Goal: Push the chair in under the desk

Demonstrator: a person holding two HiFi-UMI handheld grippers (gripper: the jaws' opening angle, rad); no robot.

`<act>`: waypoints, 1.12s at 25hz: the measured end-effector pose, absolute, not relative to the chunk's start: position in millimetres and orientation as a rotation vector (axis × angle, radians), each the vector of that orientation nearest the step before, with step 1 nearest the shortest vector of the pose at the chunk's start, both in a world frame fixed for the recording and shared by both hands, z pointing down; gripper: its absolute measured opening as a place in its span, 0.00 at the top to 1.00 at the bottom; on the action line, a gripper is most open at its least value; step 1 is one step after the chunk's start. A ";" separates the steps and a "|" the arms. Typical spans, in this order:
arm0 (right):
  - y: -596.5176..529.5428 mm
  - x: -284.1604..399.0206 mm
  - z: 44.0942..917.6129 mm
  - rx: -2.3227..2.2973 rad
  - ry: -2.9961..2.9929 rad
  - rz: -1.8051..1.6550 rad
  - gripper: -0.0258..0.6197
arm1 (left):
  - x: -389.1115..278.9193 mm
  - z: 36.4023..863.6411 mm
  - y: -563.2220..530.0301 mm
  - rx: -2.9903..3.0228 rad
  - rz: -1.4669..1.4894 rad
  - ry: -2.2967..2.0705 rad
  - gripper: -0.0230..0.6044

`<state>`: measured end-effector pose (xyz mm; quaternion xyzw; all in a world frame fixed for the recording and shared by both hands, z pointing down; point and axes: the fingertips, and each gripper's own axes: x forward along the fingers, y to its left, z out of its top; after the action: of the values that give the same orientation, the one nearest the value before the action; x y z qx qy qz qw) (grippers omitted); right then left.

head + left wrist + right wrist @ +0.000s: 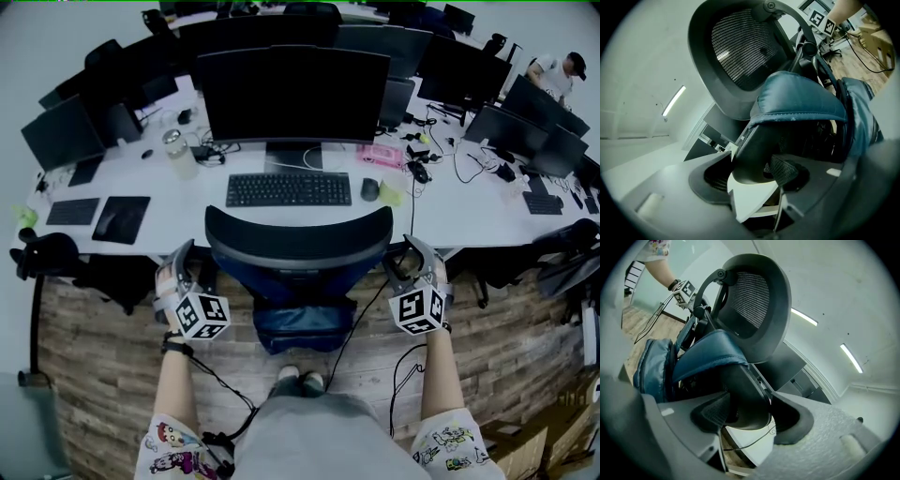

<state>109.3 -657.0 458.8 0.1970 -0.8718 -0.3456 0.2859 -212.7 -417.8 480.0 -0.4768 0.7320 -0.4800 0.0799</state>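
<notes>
I've the left hand-held gripper (pixel 185 258) and right hand-held gripper (pixel 412 255) each clamped on an armrest (pixel 754 157) either side of the chair (pixel 300 239) (for a straight push, I judge, under the desk (pixel 469 214)).

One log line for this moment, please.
chair close to desk | left claw clamps left armrest | right claw clamps right armrest

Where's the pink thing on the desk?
In the head view, the pink thing lies on the white desk, right of the foot of the middle monitor and just behind the mouse.
</notes>
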 end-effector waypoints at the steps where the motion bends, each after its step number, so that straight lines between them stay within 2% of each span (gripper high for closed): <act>1: -656.7 109.4 458.7 0.522 -2.332 -0.929 0.56 | -211.7 481.2 -417.3 -1.430 -1.445 2.184 0.55; 5: -654.0 112.6 455.0 0.507 -2.348 -0.906 0.55 | -207.5 479.4 -407.9 -1.428 -1.448 2.188 0.50; 19: -596.6 142.3 412.8 0.574 -2.623 -0.711 0.53 | -151.0 440.3 -376.6 -1.515 -1.173 2.357 0.50; 28: -539.7 154.3 393.7 0.527 -2.895 -0.381 0.65 | -71.3 423.1 -373.2 -1.753 -0.786 2.449 0.57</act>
<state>154.3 -539.7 393.7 0.1769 -0.9720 -0.1279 0.0874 -71.3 -373.2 423.1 -0.5632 0.7866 -0.2526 0.0145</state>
